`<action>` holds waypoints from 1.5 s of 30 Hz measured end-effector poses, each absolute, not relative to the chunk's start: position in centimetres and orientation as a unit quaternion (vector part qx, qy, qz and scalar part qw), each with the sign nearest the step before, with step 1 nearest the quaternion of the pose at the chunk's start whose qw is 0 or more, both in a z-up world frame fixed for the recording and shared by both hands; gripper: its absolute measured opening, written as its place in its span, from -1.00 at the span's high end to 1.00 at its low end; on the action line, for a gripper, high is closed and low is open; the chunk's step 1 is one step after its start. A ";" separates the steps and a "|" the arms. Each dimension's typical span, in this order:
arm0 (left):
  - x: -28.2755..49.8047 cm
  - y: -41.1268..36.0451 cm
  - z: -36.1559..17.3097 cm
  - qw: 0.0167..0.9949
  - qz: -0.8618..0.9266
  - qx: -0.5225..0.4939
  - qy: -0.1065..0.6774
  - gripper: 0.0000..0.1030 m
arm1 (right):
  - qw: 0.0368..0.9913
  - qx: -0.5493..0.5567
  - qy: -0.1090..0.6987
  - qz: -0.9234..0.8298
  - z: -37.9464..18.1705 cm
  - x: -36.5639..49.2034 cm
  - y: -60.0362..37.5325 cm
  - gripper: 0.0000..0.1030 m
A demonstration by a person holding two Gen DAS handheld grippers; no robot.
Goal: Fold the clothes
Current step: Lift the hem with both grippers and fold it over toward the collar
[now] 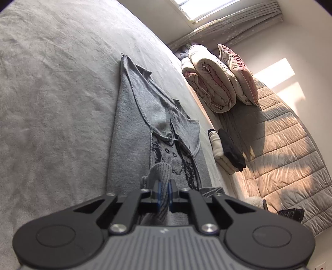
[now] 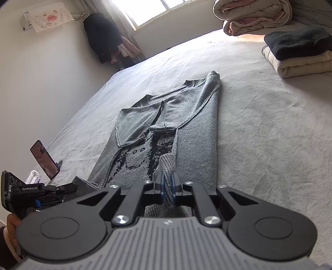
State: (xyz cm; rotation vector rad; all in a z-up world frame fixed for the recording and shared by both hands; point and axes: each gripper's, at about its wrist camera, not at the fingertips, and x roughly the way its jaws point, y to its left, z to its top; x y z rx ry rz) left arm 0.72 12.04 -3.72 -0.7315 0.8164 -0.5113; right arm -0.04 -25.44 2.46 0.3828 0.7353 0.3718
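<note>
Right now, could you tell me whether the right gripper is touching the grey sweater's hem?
Touching. The right wrist view shows the right gripper shut on a pinched-up fold of the grey sweater, with the ribbed hem pressed between both blue pads.

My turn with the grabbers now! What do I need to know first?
Left gripper: shut on the grey sweater's ribbed bottom hem.
Right gripper: shut on that hem too, further along.
The sweater lies flat on the bed, sleeves already folded in.
Folded clothes are stacked by the rolled duvet.
Left to do, probably: carry the hem up to the collar, then stack it.
</note>
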 end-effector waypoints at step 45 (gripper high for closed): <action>10.3 12.1 -7.2 0.822 -0.208 -0.384 0.366 0.84 | 0.773 0.449 0.324 0.309 -1.8 9.5 -30.3 0.74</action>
